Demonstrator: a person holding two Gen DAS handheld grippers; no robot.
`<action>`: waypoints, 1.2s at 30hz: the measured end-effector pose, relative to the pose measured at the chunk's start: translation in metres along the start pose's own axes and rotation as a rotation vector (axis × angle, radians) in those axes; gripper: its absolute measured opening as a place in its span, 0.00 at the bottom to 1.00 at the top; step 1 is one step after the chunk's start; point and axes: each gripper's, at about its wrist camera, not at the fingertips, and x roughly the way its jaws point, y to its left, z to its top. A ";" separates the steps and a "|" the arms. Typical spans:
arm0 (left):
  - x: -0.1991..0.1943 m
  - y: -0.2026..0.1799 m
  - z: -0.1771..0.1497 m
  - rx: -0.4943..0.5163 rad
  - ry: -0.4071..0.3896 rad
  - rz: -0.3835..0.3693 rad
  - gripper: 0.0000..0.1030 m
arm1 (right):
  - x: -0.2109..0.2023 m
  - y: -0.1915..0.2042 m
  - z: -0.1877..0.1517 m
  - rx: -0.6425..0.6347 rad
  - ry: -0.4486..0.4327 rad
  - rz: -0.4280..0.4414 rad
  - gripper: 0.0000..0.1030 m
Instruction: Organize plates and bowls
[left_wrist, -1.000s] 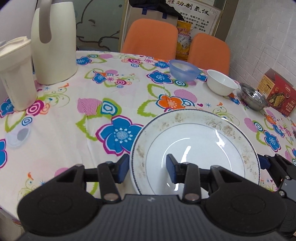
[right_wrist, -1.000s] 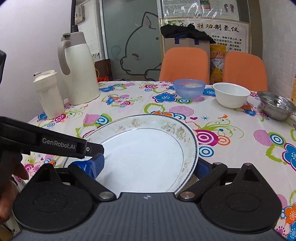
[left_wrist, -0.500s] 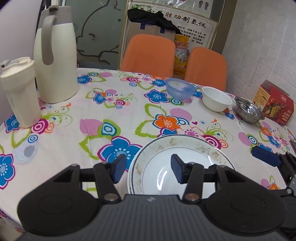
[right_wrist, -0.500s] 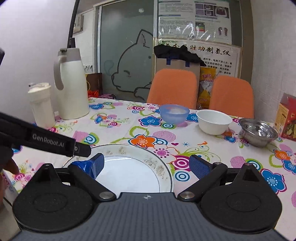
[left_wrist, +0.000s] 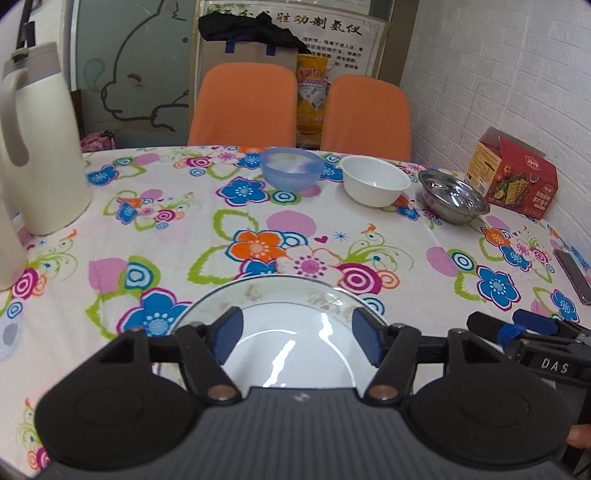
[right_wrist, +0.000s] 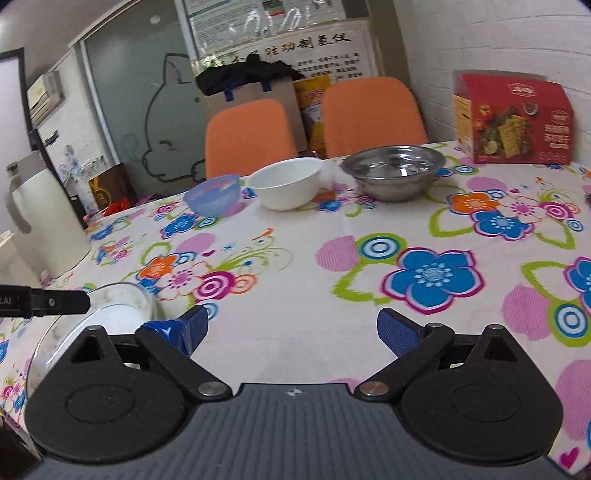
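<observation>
Fingers of the left gripper (left_wrist: 297, 339) are spread wide above the plate (left_wrist: 280, 306), which lies flat on the tablecloth (left_wrist: 221, 229) at the near edge, gripped by nothing. The right gripper (right_wrist: 291, 328) is released too, its jaws apart over bare cloth, with the plate just to its left.

A second ago the left gripper's jaws were narrower and straddled the plate's near-left rim, and the plate lay between the right gripper's jaws; the right gripper has since swung away to the right.

At the far side stand a blue bowl (left_wrist: 289, 173), a white bowl (left_wrist: 375, 184) and a steel bowl (left_wrist: 453, 201) in a row, a red box (left_wrist: 515, 184) beyond them. A cream jug (left_wrist: 38, 155) stands far left. Two orange chairs (left_wrist: 243, 105) face a white brick wall (left_wrist: 498, 74).
</observation>
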 end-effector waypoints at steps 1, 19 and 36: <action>0.006 -0.008 0.003 0.009 0.015 -0.004 0.63 | 0.000 -0.009 0.003 0.006 -0.004 -0.016 0.83; 0.158 -0.156 0.151 0.119 0.130 -0.108 0.64 | 0.096 -0.138 0.124 0.048 0.009 -0.117 0.84; 0.149 -0.156 0.116 0.124 0.177 -0.130 0.64 | 0.209 -0.123 0.158 -0.194 0.302 -0.202 0.84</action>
